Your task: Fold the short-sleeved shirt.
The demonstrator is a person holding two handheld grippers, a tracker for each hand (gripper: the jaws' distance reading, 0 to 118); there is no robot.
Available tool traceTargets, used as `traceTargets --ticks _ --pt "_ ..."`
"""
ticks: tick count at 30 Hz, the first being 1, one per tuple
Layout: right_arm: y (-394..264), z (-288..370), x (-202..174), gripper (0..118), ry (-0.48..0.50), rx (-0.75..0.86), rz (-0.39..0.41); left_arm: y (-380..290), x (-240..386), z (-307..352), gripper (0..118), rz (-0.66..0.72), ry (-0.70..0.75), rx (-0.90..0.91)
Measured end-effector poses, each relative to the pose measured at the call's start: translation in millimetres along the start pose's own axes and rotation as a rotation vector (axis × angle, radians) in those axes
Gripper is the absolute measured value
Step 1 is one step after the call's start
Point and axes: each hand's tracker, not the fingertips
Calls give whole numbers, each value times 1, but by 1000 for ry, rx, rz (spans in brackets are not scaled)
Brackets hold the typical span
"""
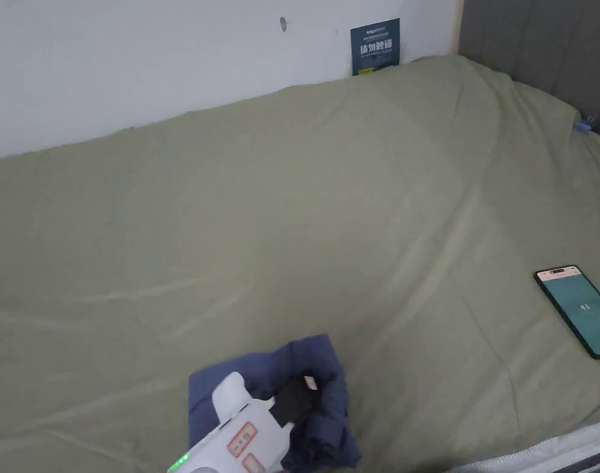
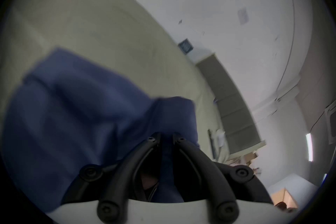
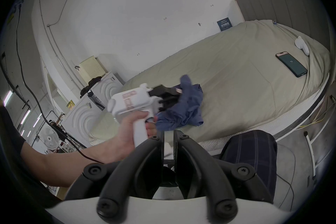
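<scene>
Fingers [image 2: 157, 138] of the left gripper [image 2: 166, 138] pinch the bunched blue shirt [image 2: 69, 109], probably to carry it onto the bed [image 1: 354, 215]; right gripper [image 3: 168, 137] fingers stand narrow, empty.

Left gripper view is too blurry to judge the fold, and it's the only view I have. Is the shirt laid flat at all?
Observer: No. The head view shows the shirt as a crumpled heap near the front edge of the bed, with the left gripper dug into it.
Operator: Where's the right gripper?
Observer: Off the bed, in front of its edge. The right gripper has its jaws close together with nothing between them.
Operator: Anything else on the bed?
Observer: A phone lies toward the right side, well apart from the shirt.
</scene>
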Motion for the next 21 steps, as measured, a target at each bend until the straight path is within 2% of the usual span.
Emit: traceTargets --ticks 1,3,7,11,12,14,16,17,18,19,20,21 --pt "2 1 0 12 -6 -1 4 -4 4 -8 13 -45 9 -10" --pt "6 2 1 12 -19 -1 17 -8 13 -21 13 -156 116 -46" --pt "24 -5 3 12 -19 -20 43 7 19 9 13 -207 66 -54" --pt "73 -52 11 12 20 -184 73 26 12 86 13 -286 -27 17" --pt "83 -67 17 12 33 -205 48 31 4 102 13 -289 -24 21" --pt "99 -104 38 12 126 -188 -33 39 -18 132 13 -283 19 36" --pt "104 -149 60 12 171 -233 -56 49 -43 153 13 -263 64 49" --pt "102 -173 74 12 228 -271 -82 55 -57 162 15 -239 61 50" --pt "99 -190 85 12 272 -280 -120 60 -68 169 24 -193 44 42" --pt "96 -210 98 12 308 -310 -171 68 -83 174 40 -136 1 23" --pt "93 -226 110 12 336 -370 -243 74 -97 175 74 -77 -40 3" --pt "88 -236 120 12 346 -395 -289 78 -107 174 97 -35 -57 -15"
